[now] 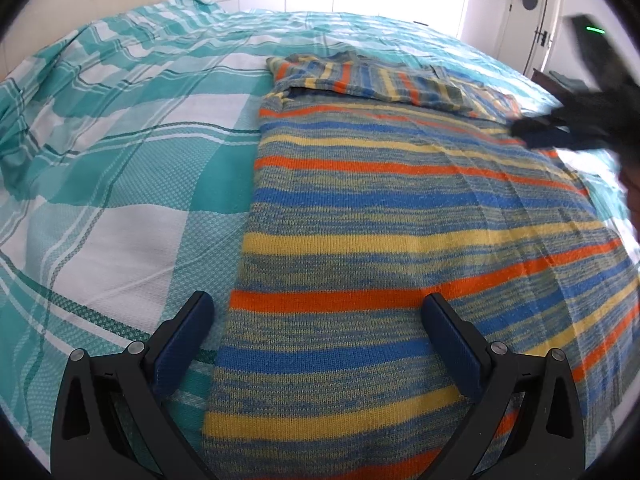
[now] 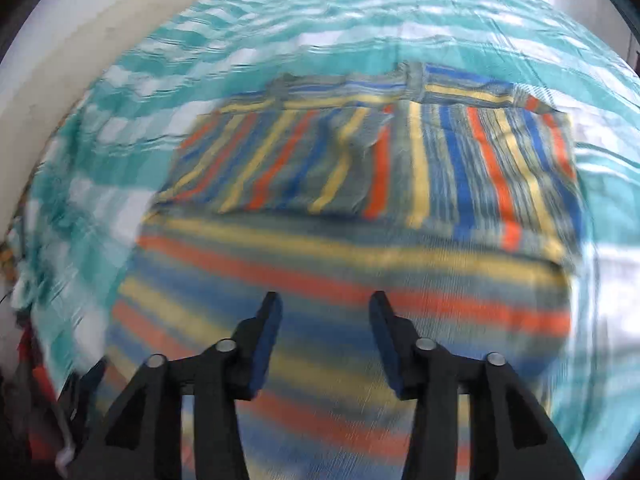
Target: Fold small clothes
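Hovering low over the near hem, the left gripper [image 1: 320,344] stands with its jaws spread wide, nothing between them. The orange, blue and yellow striped knitted sweater [image 1: 400,208] lies flat on the teal-and-white checked bedspread [image 1: 120,168], its sleeves folded across the far end. The right gripper [image 2: 325,340], blurred, appears half spread and empty above the knit.

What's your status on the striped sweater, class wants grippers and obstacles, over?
Left gripper open, right gripper open, both empty. Striped sweater flat on bedspread, sleeves folded in. Nothing blocking.
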`<action>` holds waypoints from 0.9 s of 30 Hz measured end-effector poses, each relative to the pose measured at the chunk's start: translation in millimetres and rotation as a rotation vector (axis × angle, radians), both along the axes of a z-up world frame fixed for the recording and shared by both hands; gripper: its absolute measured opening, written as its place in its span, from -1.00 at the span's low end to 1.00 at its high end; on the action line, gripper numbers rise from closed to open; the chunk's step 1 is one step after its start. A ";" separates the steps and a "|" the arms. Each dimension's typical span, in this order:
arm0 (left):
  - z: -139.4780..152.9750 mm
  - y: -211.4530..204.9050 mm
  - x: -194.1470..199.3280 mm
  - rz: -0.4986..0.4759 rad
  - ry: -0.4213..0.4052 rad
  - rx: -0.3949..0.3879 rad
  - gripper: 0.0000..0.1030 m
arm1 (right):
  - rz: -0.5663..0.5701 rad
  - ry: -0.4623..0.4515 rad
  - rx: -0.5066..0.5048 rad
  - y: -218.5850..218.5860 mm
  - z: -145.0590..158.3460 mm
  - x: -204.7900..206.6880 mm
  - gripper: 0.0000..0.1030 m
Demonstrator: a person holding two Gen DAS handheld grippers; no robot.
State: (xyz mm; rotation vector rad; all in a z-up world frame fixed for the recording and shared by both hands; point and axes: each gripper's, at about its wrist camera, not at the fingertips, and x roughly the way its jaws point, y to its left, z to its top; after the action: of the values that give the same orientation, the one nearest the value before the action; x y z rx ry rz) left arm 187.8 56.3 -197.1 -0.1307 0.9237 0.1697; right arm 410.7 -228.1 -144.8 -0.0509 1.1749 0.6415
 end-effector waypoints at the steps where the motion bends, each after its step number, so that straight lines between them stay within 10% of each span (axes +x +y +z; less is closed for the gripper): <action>1: 1.0 -0.4 0.9 0.003 0.014 0.004 0.99 | 0.029 -0.013 -0.009 -5.0 7.7 -21.9 0.14; 12: 12.1 -27.6 -51.7 0.037 0.141 0.067 0.99 | 0.043 -0.068 -0.201 -78.9 -1.9 -229.1 0.35; 27: 10.9 -33.7 -70.5 -0.026 0.252 0.056 0.99 | 0.003 -0.134 -0.232 -88.7 -12.8 -254.3 0.48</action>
State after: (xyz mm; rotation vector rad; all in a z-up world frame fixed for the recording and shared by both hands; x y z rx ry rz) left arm 117.3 22.7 -186.3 -0.0462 1.1698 0.1907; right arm 156.4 -316.8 -157.6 -0.2883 1.1148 0.4942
